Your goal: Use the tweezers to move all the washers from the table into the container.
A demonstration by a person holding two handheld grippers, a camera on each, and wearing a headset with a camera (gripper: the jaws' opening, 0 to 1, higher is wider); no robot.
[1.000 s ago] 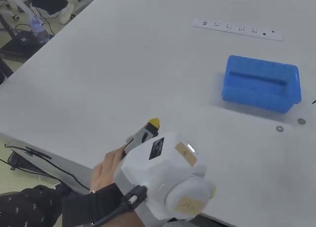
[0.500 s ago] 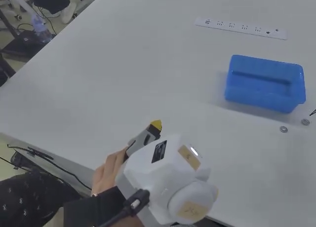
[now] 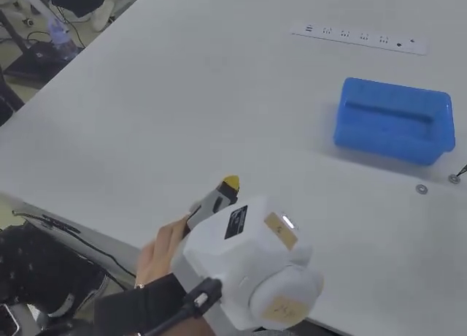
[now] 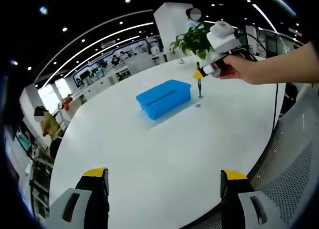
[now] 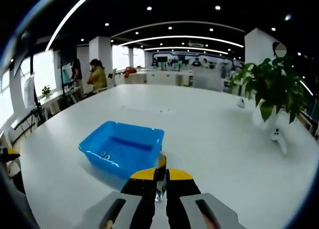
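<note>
A blue container [image 3: 394, 120] stands on the white table [image 3: 219, 95]. Two washers [image 3: 422, 189] [image 3: 454, 179] lie just in front of it. The dark tweezers tip [image 3: 461, 171] reaches in at the right edge, close to the farther washer. In the right gripper view, my right gripper [image 5: 160, 181] is shut on the tweezers [image 5: 160, 189], and the container [image 5: 122, 149] holds a few washers [image 5: 104, 154]. My left gripper [image 4: 162, 186] is open and holds nothing, low at the table's near edge [image 3: 229, 184]. From there I see the right gripper [image 4: 219, 35] pointing the tweezers [image 4: 199, 87] down at a washer [image 4: 198, 105] beside the container [image 4: 164, 98].
A white power strip [image 3: 359, 39] lies beyond the container. The table's near edge [image 3: 80, 223] runs diagonally at lower left, with cables and floor below. A potted plant [image 5: 271, 92] stands at the table's far side. People sit in the background.
The head camera has drifted slightly. The tweezers tip at the right edge has come down closer to the farther washer. The left gripper has barely moved.
</note>
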